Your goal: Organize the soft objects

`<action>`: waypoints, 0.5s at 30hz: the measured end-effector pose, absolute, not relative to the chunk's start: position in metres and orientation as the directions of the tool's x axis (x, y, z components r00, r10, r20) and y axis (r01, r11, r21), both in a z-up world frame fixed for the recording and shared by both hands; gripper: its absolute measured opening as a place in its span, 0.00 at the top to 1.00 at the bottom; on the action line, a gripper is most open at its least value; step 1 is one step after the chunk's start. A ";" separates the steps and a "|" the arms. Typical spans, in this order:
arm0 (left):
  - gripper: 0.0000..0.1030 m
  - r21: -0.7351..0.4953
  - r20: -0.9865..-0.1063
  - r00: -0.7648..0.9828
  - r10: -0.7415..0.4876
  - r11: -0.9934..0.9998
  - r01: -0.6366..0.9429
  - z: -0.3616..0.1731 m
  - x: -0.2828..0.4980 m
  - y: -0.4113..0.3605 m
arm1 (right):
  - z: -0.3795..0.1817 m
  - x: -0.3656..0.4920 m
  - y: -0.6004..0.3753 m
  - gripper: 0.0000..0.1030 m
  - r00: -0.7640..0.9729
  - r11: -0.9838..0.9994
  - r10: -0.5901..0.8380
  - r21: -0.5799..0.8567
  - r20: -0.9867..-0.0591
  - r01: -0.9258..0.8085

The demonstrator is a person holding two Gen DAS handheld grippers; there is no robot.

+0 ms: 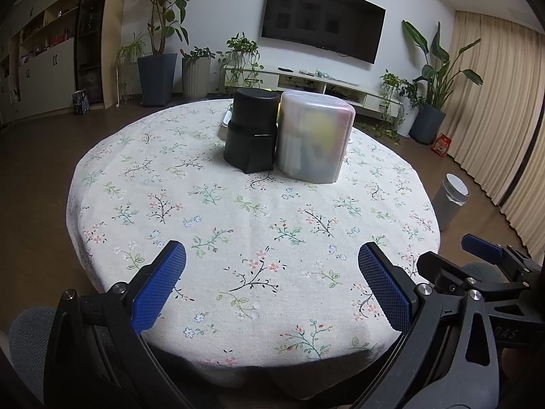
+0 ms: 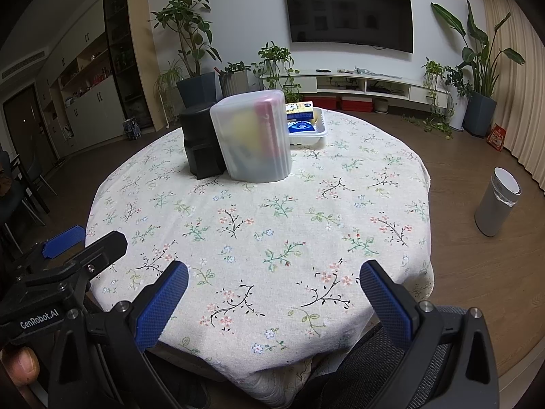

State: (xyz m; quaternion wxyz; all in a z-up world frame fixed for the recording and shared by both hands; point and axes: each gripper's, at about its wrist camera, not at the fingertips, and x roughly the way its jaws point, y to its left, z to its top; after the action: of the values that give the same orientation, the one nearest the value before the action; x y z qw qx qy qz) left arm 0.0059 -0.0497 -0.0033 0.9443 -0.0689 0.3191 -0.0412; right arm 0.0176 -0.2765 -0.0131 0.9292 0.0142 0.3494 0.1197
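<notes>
Left gripper (image 1: 271,277) at 6 o'clock, blue pads spread apart and empty, over the floral-print tablecloth (image 1: 252,211); at 12 o'clock a black cylindrical container (image 1: 250,129) touching a frosted translucent plastic box (image 1: 315,136) holding blurred soft items; right gripper (image 2: 274,293) likewise spread, empty.

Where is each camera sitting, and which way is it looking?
Left wrist view: sits on the left gripper at the table's near edge, looking across the flowered tablecloth toward the wall TV; its own open blue fingers show, and the right gripper at the right edge.
Right wrist view: sits on the right gripper, facing the same way from further right; its open fingers show, plus the left gripper and a thumb.
Both see the black container beside the frosted container.
</notes>
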 end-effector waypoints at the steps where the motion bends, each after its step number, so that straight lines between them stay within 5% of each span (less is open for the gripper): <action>1: 0.00 -0.155 -0.598 0.792 -0.122 0.987 0.035 -0.004 0.006 -0.050 | -0.013 0.018 -0.276 0.00 0.727 0.971 0.232 0.110 -0.646 -0.212; 15: 0.00 -0.147 -0.594 0.796 -0.116 0.989 0.034 -0.002 0.005 -0.049 | -0.013 0.017 -0.277 0.00 0.727 0.971 0.232 0.109 -0.646 -0.213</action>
State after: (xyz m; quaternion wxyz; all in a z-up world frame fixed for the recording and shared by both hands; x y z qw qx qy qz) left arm 0.0051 -0.0489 -0.0018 0.9454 -0.0645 0.3170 -0.0395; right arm 0.0173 -0.2771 -0.0134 0.9292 0.0138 0.3494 0.1196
